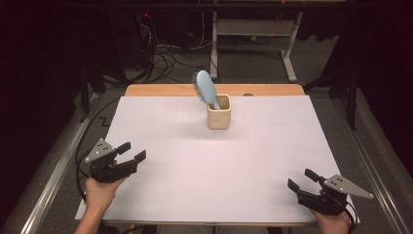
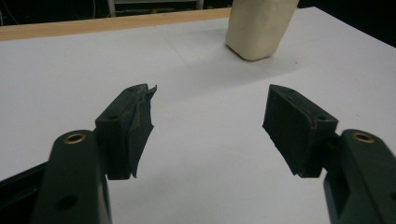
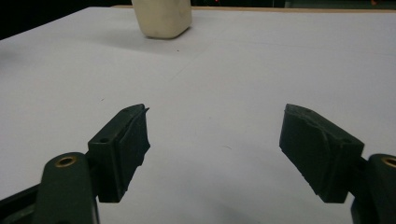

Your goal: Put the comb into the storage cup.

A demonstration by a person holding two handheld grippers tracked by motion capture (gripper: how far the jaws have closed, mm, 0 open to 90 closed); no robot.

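The blue hairbrush stands handle-down in the cream cup, leaning for support. Both tongs, left and right, rest well short of the cup, wide open, empty.

Setting: laboratory or test room, arranged as a recording station.

- Work table: pale wood top, almost wholly covered by a plain white sheet laid flat as a neutral work surface.
- Floor: grey, utilitarian, dark beyond the table.
- Loose cables: black and white leads tangled on the floor behind the table, with small red indicator lights among dark equipment at the back.
- Second bench frame: white metal legs, orange wiring under its top.
- Metal rails: running along both sides of the table.
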